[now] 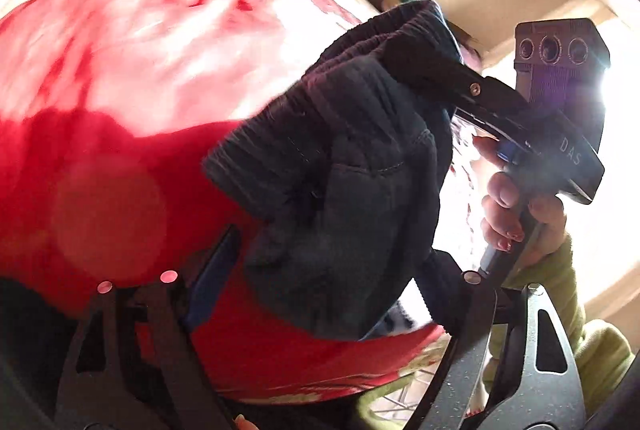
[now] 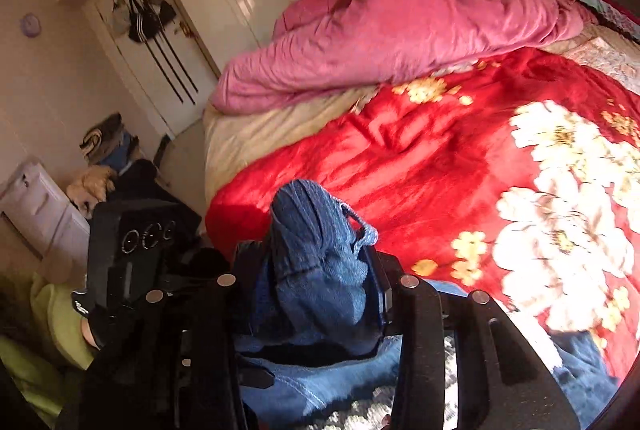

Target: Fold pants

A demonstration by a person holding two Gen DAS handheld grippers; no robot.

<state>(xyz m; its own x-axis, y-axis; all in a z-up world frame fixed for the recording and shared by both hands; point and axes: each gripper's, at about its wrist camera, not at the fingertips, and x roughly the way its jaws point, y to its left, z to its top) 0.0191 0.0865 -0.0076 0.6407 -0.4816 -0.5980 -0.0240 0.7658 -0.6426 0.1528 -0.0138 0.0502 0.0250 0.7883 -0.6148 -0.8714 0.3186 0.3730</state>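
Filling most of both views, the bed [image 2: 248,134] carries a red flowered blanket [image 2: 400,166] with a rumpled pink duvet [image 2: 400,30] heaped toward twelve o'clock. In the left wrist view the blanket is blown out by glare and blurred, so its pattern is hard to read there. White wardrobe doors [image 2: 168,62] with dark clothes hanging on them stand at ten o'clock in the right wrist view, and a pile of bags and clothes sits on the floor below them. The blue pants [image 2: 320,270] are bunched at the near edge of the bed, their lower part cut off by the frame. The right hand-held gripper [image 2: 316,286] is clamped on a thick wad of the pants, waistband sticking up. The left hand-held gripper [image 1: 320,278] stands apart, the dark cloth hanging between its fingers but not pinched. A hand [image 1: 516,214] in a green sleeve [image 1: 580,342] grips the right handle at three o'clock.
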